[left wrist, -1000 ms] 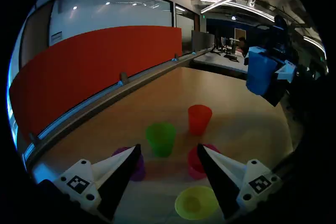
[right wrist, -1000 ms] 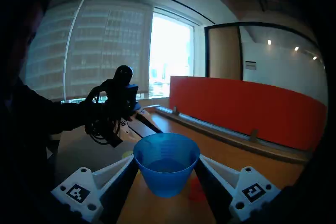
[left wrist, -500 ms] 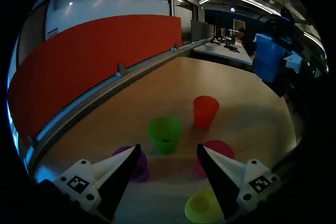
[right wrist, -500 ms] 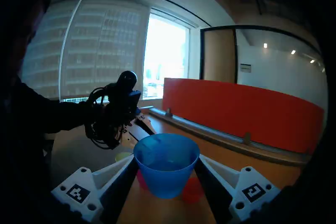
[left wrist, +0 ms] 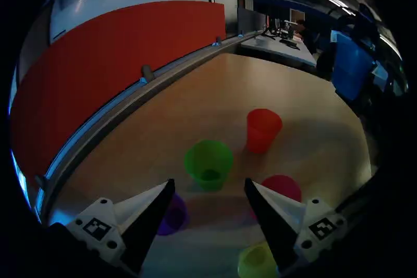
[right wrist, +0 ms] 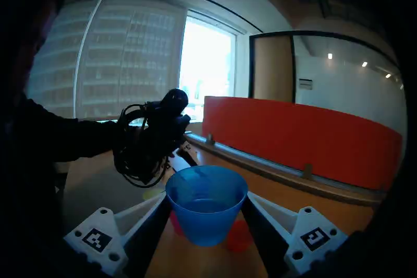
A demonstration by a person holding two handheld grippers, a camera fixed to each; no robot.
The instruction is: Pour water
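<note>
Above the tabletop [left wrist: 219,90], the right tongs [right wrist: 206,195] clamp the blue cup [right wrist: 206,218] level, likely so no water spills early, while the left tongs [left wrist: 207,180] gape empty facing the green cup [left wrist: 208,159].

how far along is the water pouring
Done: the blue cup is picked up, clamped upright in the right gripper with water in it. In hand: it hangs above the table, where the green cup and red cup stand. Left: the tilt and pour itself; no stream is visible. The left gripper is open and holds nothing.
</note>
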